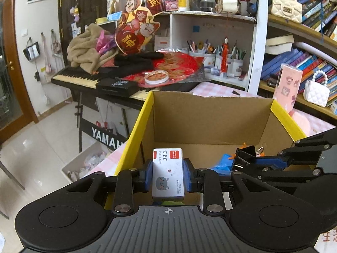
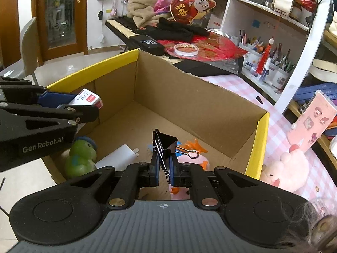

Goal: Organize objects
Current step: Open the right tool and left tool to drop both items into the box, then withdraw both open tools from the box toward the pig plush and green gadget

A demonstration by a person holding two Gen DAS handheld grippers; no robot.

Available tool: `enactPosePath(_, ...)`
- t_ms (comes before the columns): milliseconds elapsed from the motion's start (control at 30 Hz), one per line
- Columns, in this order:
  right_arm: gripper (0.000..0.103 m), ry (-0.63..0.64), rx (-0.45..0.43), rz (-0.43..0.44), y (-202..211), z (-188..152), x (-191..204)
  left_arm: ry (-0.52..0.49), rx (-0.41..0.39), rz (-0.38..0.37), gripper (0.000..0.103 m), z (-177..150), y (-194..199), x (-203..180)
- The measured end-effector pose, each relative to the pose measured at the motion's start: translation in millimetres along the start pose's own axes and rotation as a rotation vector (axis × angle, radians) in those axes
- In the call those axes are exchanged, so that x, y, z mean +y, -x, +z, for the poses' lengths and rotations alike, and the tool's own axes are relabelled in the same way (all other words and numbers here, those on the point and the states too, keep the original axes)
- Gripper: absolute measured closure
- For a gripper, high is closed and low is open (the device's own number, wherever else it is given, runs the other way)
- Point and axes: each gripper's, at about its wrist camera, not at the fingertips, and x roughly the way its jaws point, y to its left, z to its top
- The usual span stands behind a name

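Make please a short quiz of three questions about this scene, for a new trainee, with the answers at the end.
1. True or false: the left hand-held gripper is shut on a small staple box.
2. What does the right hand-held gripper hold? A) a pen B) a black binder clip C) a tape roll
3. Name one thing already lying in the cardboard box.

Key
1. True; the box sits between its blue pads.
2. B.
3. The green toy figure; the white bottle also counts.
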Motion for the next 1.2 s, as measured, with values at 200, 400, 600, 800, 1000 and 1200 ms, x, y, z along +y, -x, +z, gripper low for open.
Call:
enactPosePath(200, 0.094, -0.008, 0.0, -0.011, 0, 1, 0, -0.009, -0.005, 0.004, 0.073, -2, 4, -2)
enactPosePath(400, 0.081, -0.028, -0.036, -0.024, 9, 1, 3, -0.049, -0.067, -0.006, 0.047, -2, 22, -9)
enactPosePath(600, 0.079, -0.08, -0.11, -0.053, 36, 2, 4, -0.042, -0.141, -0.014, 0.04, 2, 50, -6)
enactPosePath(800, 0.074, -0.15, -0.187, -0.107, 69, -2, 6, 0.0, -0.192, -0.02, 0.036, -3, 81, 7)
enactPosePath(1000, 0.07, -0.234, -0.217, -0.165, 98, -21, 15, 0.048, -0.192, -0.034, 0.036, -16, 102, 19)
enactPosePath(1200, 0.066, -0.292, -0.185, -0.224, 115, -52, 32, 0.035, -0.147, -0.059, 0.031, -37, 112, 23)
